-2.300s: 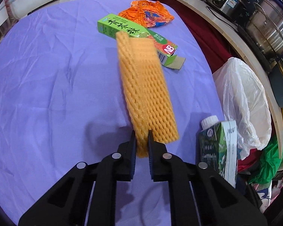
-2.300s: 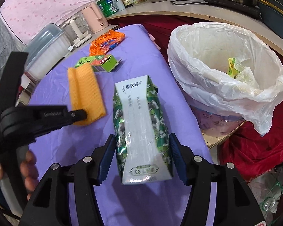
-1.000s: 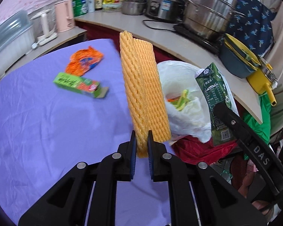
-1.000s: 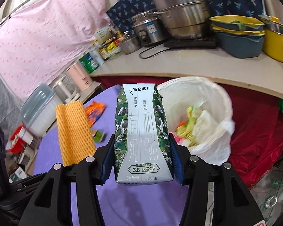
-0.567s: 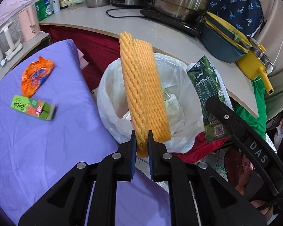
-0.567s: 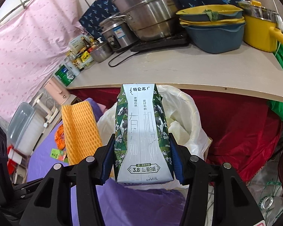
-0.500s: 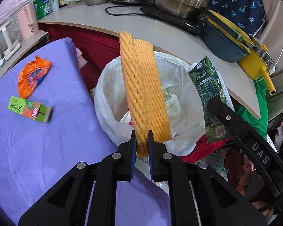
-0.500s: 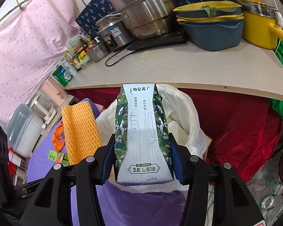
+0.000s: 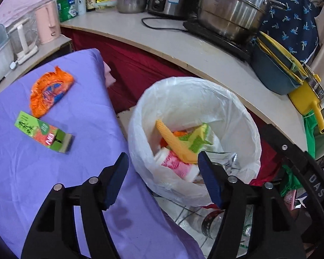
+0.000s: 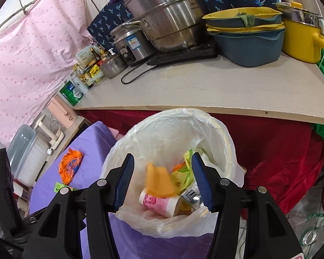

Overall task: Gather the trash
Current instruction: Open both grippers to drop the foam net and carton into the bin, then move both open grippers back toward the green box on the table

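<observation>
Both grippers hang open and empty over a white trash bag [image 9: 183, 99] beside the purple-covered table [image 9: 54, 172]. My left gripper [image 9: 162, 172] is above the bag's near rim; my right gripper [image 10: 161, 177] is over the bag [image 10: 166, 129] too. Inside the bag lie the orange foam net [image 9: 175, 144], also in the right wrist view [image 10: 158, 183], a pink cup [image 10: 159, 202] and other wrappers. The milk carton shows only as a silvery corner [image 10: 191, 195] in the bag. An orange snack wrapper [image 9: 49, 90] and a green box [image 9: 43, 131] lie on the table.
A beige counter [image 10: 205, 88] behind the bag carries steel pots [image 10: 168, 15], a rice cooker [image 10: 131, 43], stacked blue and yellow basins [image 10: 246, 36] and a yellow pot [image 10: 302, 36]. Red cloth [image 10: 270, 151] hangs below it. Clutter lies on the floor by the bag.
Both grippers have opened. The orange foam net left my left gripper and the milk carton left my right gripper; both dropped into the trash bag.
</observation>
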A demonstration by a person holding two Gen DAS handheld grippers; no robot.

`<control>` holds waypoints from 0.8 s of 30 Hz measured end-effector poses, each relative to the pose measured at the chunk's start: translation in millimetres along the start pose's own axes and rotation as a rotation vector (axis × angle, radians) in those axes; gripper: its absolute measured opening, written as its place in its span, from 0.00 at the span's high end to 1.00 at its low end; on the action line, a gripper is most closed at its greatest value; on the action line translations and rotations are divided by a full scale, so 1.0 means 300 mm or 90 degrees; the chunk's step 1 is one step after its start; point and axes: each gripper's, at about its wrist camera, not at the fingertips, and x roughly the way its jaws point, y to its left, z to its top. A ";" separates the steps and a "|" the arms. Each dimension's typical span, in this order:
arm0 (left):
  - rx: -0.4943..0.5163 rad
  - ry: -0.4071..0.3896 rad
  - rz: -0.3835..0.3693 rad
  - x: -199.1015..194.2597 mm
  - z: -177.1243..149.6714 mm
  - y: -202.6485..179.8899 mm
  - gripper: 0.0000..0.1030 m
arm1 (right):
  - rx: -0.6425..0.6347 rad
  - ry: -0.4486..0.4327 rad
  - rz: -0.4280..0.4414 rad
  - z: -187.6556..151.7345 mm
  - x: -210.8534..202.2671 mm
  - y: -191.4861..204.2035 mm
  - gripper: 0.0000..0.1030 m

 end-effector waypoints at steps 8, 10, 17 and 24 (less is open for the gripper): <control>-0.031 -0.029 0.021 -0.087 -0.011 0.080 0.39 | -0.022 -0.012 0.012 -0.002 -0.063 0.067 0.45; -0.037 -0.033 0.025 -0.099 -0.011 0.093 0.39 | -0.032 -0.011 0.016 -0.007 -0.070 0.089 0.45; -0.064 -0.048 0.051 -0.167 -0.025 0.169 0.39 | -0.054 -0.007 0.031 -0.036 -0.086 0.172 0.45; -0.116 -0.042 0.079 -0.194 -0.046 0.283 0.37 | -0.078 0.010 0.048 -0.079 -0.076 0.253 0.45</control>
